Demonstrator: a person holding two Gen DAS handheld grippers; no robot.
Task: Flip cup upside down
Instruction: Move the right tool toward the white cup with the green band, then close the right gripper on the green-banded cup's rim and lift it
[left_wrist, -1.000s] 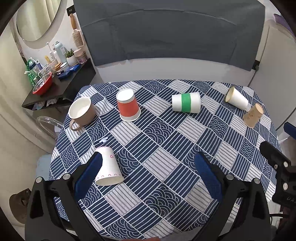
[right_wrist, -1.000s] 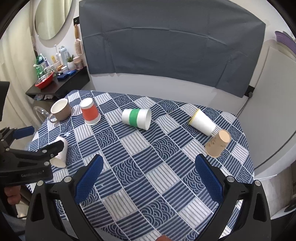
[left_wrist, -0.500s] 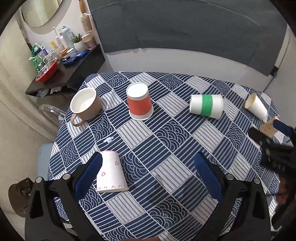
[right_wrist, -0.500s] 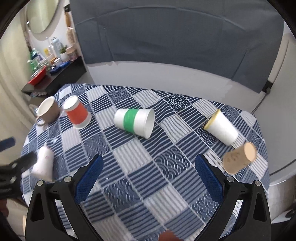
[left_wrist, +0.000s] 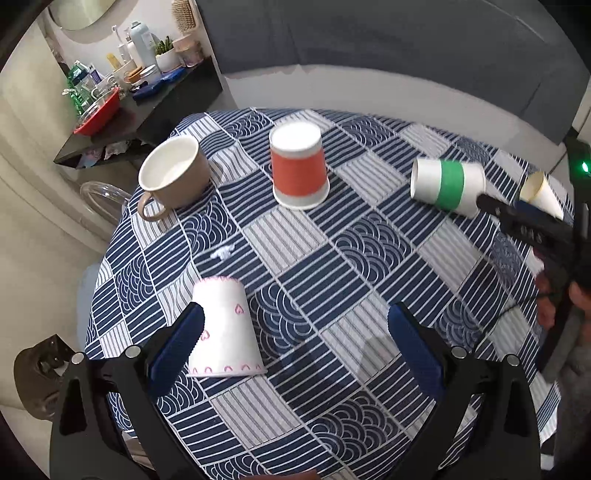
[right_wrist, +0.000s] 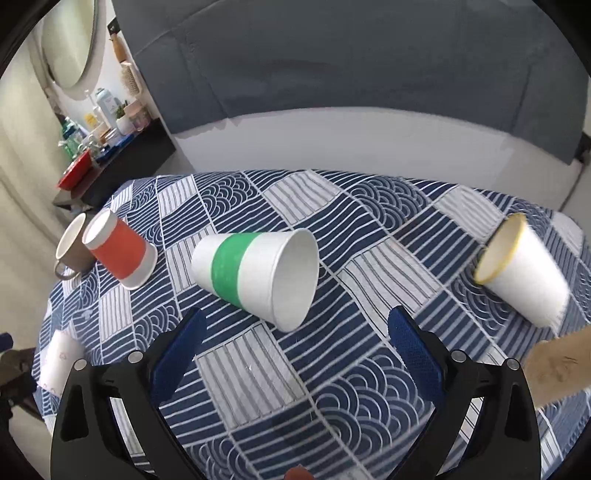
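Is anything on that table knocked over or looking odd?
Yes. The green-banded cup and the yellow-rimmed cup lie on their sides. The orange cup and heart-print cup stand upside down; the brown mug is upright.

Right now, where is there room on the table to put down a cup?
The cloth between the pink-heart cup, orange cup and green-striped cup lies bare. It's crowded by the yellow-rimmed cup and tan cup.

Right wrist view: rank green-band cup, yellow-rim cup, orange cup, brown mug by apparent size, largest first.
1. green-band cup, lying on its side, nearest the right claw.
2. yellow-rim cup, also on its side; blurred.
3. orange cup, upside down, farther off.
4. brown mug, partly hidden behind the orange cup.
Nearness inflates the first two; true sizes unsure.
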